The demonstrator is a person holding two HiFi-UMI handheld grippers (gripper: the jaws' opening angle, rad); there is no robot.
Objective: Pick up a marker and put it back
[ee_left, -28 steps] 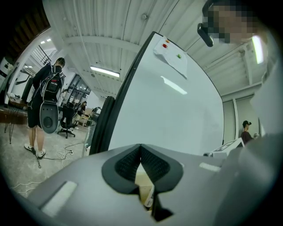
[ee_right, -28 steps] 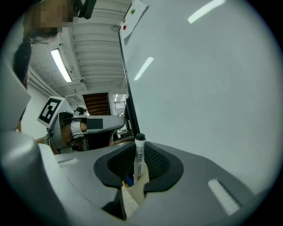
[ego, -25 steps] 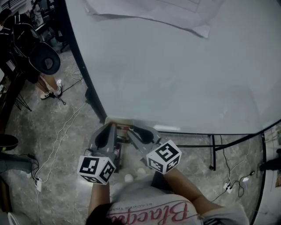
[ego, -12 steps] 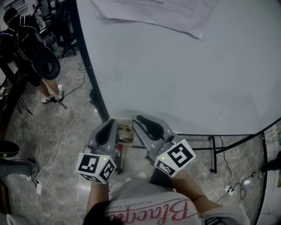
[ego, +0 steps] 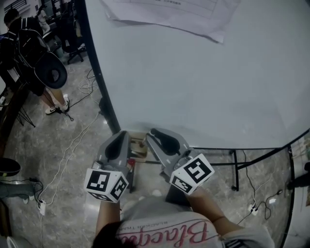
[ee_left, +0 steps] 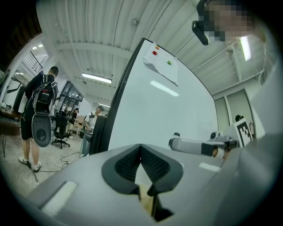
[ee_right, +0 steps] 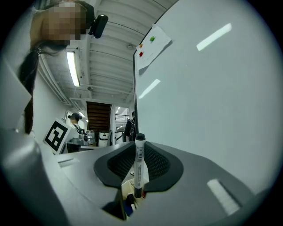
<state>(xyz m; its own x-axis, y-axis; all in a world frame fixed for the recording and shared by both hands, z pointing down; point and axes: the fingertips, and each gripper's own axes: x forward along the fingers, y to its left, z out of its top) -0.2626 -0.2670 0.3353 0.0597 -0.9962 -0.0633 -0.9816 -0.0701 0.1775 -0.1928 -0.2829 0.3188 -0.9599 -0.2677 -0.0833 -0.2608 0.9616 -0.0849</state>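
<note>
A paper sheet (ego: pixel 169 14) is fixed on the whiteboard (ego: pixel 203 87), and a person (ee_left: pixel 40 101) is seen standing on the stone floor (ego: pixel 29 145).

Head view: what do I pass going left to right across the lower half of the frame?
From the left: white power strip on the floor → left gripper → marker tray → right gripper → whiteboard stand leg.

The grey two-jaw left gripper (ego: pixel 121 138) is held with its jaws pressed together and empty, just beside the grey two-jaw right gripper (ego: pixel 156 133), whose jaws are clamped on an upright white-barrelled marker (ee_right: pixel 139 163), both being pointed forward from bare forearms (ego: pixel 104 218).
</note>
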